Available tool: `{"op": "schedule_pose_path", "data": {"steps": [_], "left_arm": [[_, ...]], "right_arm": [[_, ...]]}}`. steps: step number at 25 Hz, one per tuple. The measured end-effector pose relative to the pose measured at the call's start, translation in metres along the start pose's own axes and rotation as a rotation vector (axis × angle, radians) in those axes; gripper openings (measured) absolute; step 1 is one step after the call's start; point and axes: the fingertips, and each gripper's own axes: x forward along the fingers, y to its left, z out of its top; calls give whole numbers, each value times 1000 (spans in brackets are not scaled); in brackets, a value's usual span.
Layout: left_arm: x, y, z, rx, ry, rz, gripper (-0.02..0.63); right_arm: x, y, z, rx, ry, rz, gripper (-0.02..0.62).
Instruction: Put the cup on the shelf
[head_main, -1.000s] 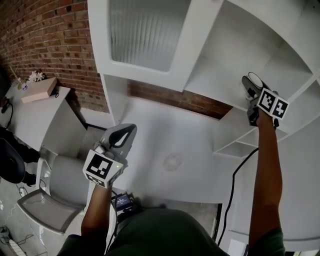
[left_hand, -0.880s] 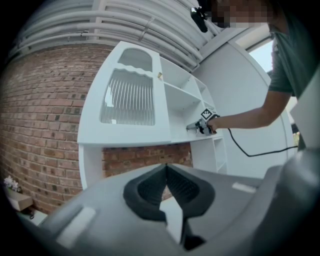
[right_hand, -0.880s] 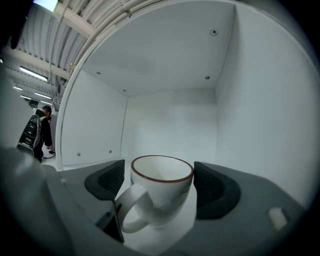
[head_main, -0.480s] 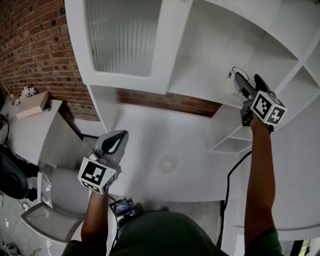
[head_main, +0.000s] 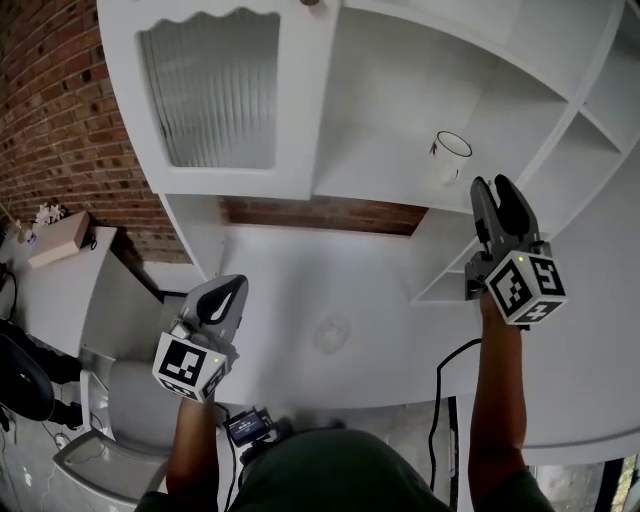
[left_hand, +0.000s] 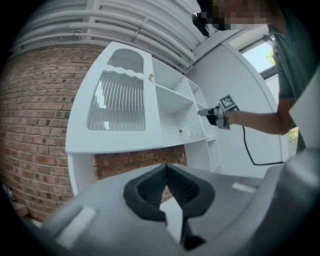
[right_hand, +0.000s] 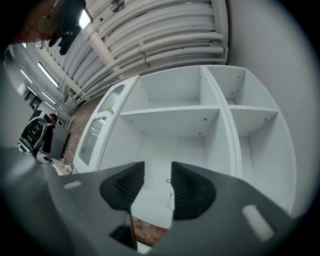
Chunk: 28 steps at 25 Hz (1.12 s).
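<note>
A white cup with a dark rim and a small mark stands upright on the lower shelf of the white cabinet. My right gripper hangs below and to the right of it, clear of the cup. Its jaws are closing with nothing between them. In the right gripper view the cup shows far off through the gap of the right gripper. My left gripper is shut and empty, low over the white counter. The left gripper view shows the cup and the right gripper beside it.
The cabinet has a ribbed glass door on the left and open compartments on the right, with small cubbies below. A brick wall lies behind. A cable trails from my right arm. A grey chair sits lower left.
My right gripper let go of the cup and drew back down and to the right; the cup stays on the shelf. The left gripper barely moved.
</note>
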Motion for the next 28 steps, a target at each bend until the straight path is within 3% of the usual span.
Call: {"op": "schedule_pose_path", "data": {"steps": [3,5,17,22,28], "left_arm": [[0,-2,3,1,-4,-7,2],[0,-4,2,0,-4,-11,2],[-7,-15,0,-5,2,-51,2],[-9,-18,-7,-3,9,-74,2],[-14,-34,-8,5,9,-108,2]], "right_arm": [[-28,23,-2,-5,-12,39,43],[-43,39,-10,-12,-1,69,6],[-109,128,-105,-11,248,202,5],[-134,140,-132,22,323,204,5],[-160,142,-137,41,342,181,5]]}}
